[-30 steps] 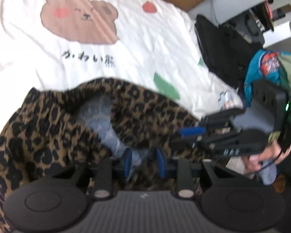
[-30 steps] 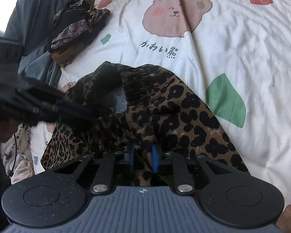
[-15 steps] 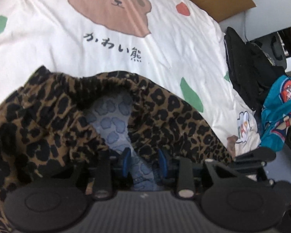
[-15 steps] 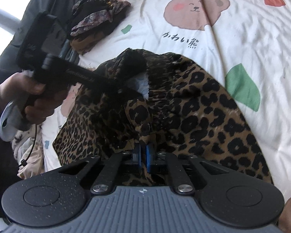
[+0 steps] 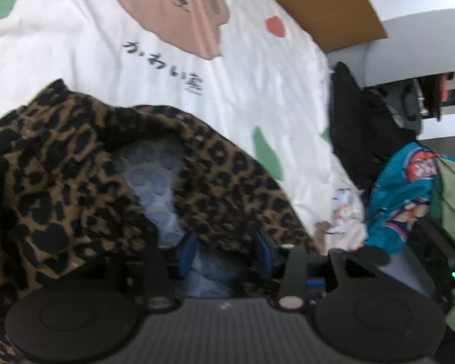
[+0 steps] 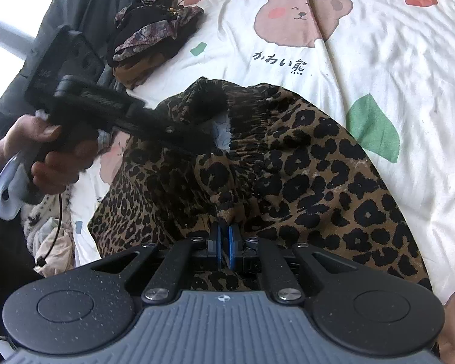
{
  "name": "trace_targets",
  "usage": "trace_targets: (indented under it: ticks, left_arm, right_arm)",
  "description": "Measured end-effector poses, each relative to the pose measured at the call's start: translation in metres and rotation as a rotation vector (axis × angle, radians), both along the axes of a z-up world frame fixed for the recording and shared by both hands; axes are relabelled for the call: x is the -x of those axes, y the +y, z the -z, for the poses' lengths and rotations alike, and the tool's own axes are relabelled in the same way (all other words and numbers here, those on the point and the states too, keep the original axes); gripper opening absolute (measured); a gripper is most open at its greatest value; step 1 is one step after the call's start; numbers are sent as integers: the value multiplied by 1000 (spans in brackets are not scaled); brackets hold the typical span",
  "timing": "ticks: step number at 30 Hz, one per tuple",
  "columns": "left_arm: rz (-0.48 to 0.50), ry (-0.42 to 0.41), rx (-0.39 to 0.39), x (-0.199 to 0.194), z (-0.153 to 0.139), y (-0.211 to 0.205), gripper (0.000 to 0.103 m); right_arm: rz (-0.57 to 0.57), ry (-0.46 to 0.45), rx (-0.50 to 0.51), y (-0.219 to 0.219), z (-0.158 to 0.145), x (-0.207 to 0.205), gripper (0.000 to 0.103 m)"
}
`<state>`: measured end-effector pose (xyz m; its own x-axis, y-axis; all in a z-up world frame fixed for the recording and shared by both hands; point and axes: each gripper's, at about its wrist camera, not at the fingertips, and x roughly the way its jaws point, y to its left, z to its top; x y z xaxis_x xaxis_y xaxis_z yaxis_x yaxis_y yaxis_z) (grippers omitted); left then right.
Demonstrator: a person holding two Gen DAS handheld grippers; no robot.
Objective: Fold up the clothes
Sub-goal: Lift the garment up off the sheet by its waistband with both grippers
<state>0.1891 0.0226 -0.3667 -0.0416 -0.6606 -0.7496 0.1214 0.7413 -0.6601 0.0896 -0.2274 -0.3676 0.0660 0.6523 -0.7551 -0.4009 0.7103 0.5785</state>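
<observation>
Your right gripper (image 6: 224,236) had its blue fingers clamped on a fold of the brown leopard-print elastic-waisted garment (image 6: 303,163) heaped on the white bear-print bedsheet (image 6: 379,45), while your left gripper (image 5: 226,253) was opening around the waistband, so regrip the far rim before pulling it flat.

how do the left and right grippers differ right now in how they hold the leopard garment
The right gripper has its jaws pinched shut on a fold of the leopard garment, while the left gripper has its jaws apart and opening, with fabric lying loosely between them. The right sits at the garment's patterned outer side; the left is at the opening, where the pale lining shows. Both have blue pads and point down at the same garment.
</observation>
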Motion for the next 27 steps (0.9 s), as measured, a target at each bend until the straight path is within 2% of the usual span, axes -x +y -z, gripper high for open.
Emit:
trace_targets:
  ticks: [4,11,16,21,23,24,25,27]
  left_arm:
    - [9,2,-4,3,0,-8,48]
    - [-35,33,14,2,0,-3,50]
    - [-61,50,50,4,-4,-5,65]
    - [18,63,-27,15,6,-24,67]
    - [3,89,-15,18,16,-24,58]
    - [-6,103,-1,20,21,-23,43]
    - [-10,111,32,21,25,-22,16]
    - [-7,81,50,22,21,-21,15]
  right_arm:
    - [-5,3,1,3,0,-1,3]
    - [-46,-18,11,8,-1,2,2]
    - [-61,-13,0,11,0,1,2]
    - [-77,-16,-5,13,0,0,2]
    - [-81,-16,-8,13,0,1,2]
    - [-84,-14,-2,13,0,1,2]
    - [-86,-12,3,13,0,1,2]
    - [-90,-9,13,11,-1,0,4]
